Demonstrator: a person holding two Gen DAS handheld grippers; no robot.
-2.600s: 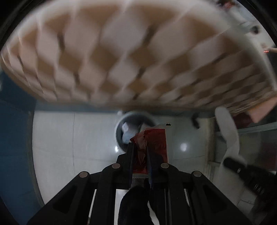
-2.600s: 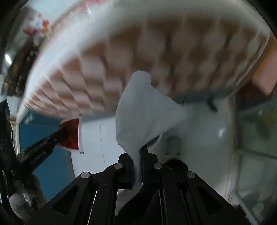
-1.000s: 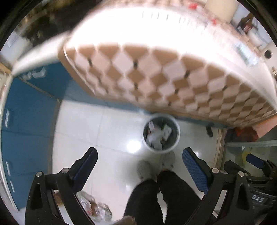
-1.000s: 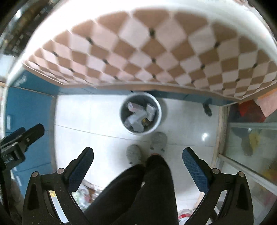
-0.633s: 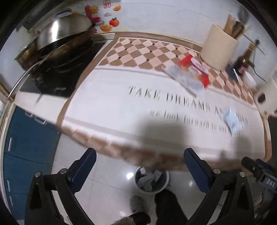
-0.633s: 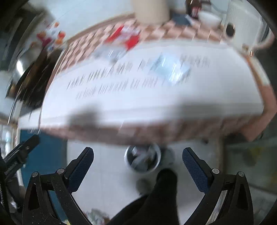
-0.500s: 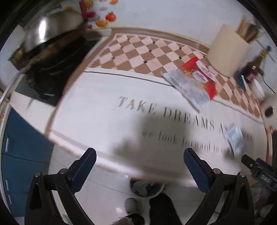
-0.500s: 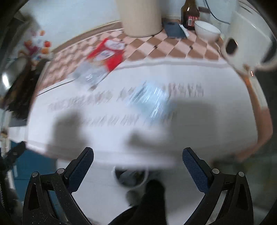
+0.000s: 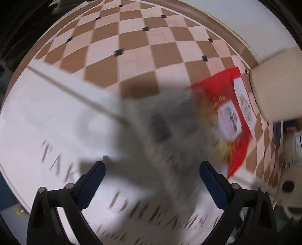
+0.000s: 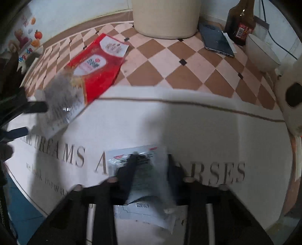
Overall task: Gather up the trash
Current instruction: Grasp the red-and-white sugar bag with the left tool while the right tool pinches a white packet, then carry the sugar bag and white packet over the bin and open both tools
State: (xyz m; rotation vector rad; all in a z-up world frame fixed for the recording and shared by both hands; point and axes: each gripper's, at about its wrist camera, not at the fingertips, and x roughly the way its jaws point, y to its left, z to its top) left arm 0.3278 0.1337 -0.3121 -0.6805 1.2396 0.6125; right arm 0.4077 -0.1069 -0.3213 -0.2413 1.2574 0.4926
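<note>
Checkered-and-white mat covers the surface (image 9: 132,43) in left wrist view; left claw (image 9: 152,177), w/ jaws wide apart, now hangs close over the red snack bag (image 9: 232,120), whereas 1 s ago it looked down at the floor bin, so prev. trash is prob. dropped & next pickup begins. Right wrist view: right claw (image 10: 151,167) is low over the clear wrapper (image 10: 145,184), jaws blurred, partly narrowed around it, grip I cannot tell; phone (image 10: 217,40), bottle (image 10: 240,20), cream container (image 10: 166,17) stand behind.
</note>
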